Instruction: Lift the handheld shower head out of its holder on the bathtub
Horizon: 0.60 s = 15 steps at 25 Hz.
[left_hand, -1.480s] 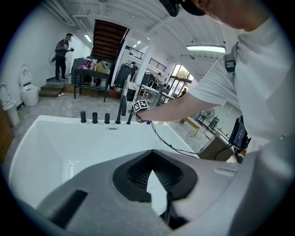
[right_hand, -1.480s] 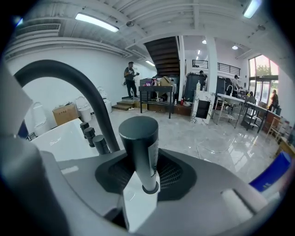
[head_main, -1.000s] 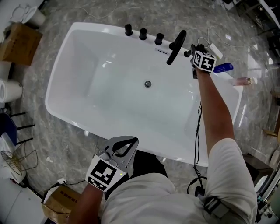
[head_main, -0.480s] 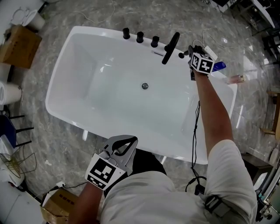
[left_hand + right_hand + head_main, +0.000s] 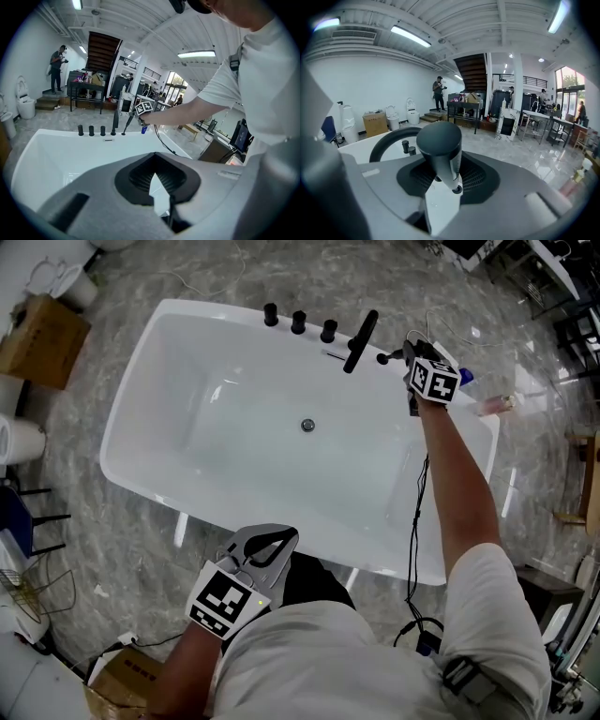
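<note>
Looking down through the head view, I see the white bathtub [image 5: 169, 371] filling the middle of the grey marble floor [image 5: 309, 268], with its drain [image 5: 307, 426] near the centre of the basin. On the bathtub's far rim three black taps [image 5: 298, 322] stand in a row. Just to their right, the black handheld shower head [image 5: 361, 338] stands roughly upright over that same rim. My right gripper [image 5: 398, 357] reaches across the bathtub's right end to it. In the right gripper view its jaws are clamped on the handheld shower head, which fills the gap between them. Whether its lower end is clear of the holder I cannot tell. My left gripper [image 5: 272, 542] hangs outside the bathtub's near rim, its jaws drawn together at the tips with nothing between them. A cardboard box [image 5: 37, 338] sits on the floor beyond the bathtub's left end.
</note>
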{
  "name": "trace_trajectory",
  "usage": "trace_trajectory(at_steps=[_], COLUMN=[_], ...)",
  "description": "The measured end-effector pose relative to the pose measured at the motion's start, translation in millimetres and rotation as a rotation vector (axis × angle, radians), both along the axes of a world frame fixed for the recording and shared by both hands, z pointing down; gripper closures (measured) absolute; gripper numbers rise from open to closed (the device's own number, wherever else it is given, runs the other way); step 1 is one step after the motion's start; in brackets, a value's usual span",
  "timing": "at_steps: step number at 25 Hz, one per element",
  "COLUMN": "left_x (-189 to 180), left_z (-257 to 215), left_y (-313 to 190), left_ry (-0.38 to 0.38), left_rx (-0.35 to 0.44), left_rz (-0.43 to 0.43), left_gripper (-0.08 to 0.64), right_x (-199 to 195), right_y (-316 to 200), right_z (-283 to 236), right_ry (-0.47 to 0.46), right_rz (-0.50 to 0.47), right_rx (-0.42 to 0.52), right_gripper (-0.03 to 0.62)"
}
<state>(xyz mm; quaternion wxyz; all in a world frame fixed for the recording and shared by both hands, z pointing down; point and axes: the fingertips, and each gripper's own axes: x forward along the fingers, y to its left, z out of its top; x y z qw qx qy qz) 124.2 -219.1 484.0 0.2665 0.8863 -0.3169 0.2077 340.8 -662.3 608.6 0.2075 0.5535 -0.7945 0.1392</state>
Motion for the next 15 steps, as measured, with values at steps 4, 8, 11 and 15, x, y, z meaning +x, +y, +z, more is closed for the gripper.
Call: trace_trajectory(at_steps=[4,8,11,15], left_x=[-2,-5,-8,-12], left_z=[-5,-10,-14,-18], left_y=[13,27,38,52], left_ry=[-0.001,-0.004,0.002,0.009], left_rx=[0.012,0.024,0.026,0.03], left_rz=[0.008,0.009,0.015,0.023], left_gripper=[0.554,0.554,0.553,0.554], right_x=[-2,-3,-4,-8], right_y=[14,30,42,58], right_z=[-17,-34,-48,-67], right_ry=[-0.006,-0.009,-0.01,-0.016], right_rz=[-0.003,-0.005,-0.004,-0.005], right_rx=[0.02,0.041,0.053,0.069], right_gripper=[0.449,0.449,0.449,0.449])
